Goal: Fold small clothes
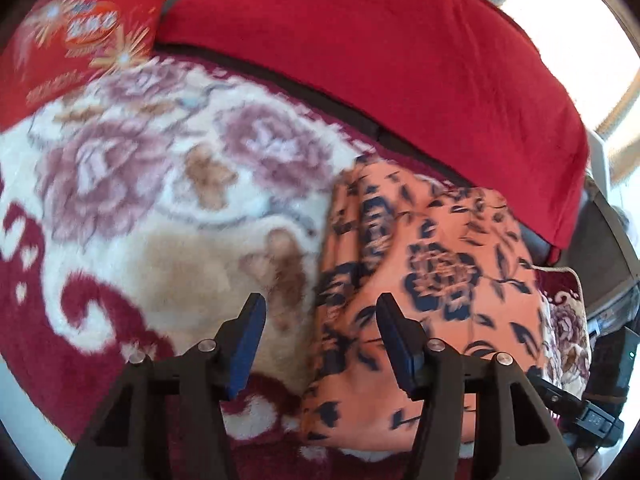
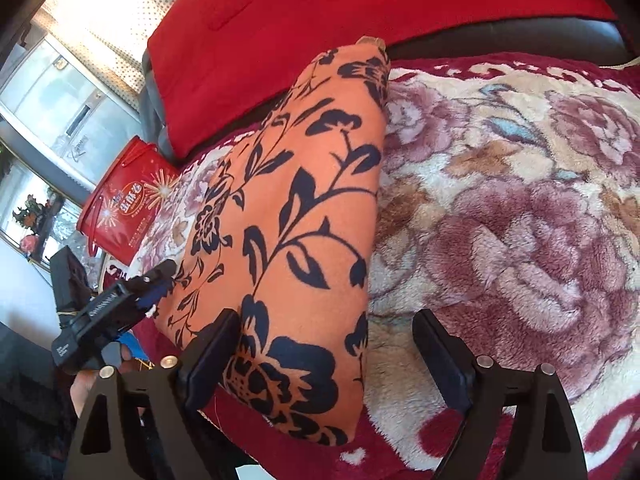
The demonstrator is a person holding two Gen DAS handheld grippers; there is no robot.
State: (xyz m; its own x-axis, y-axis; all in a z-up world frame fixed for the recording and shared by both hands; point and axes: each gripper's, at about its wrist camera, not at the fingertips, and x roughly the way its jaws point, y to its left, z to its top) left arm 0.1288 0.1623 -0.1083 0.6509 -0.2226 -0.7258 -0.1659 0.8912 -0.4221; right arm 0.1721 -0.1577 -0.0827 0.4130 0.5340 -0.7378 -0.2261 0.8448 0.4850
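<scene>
- The folded orange floral garment [image 2: 288, 216] lay at frame centre on the floral blanket [image 2: 500, 220].
- Both grippers, left [image 1: 320, 344] and right [image 2: 326, 354], stood apart, empty.
- Folding looked finished; next, probably setting it aside.

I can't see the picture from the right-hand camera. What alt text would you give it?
An orange garment with dark blue flowers lies folded on a plush floral blanket, with the right gripper open above its near edge. The left gripper reaches in from the left side, and a red cushion lies behind.
</scene>
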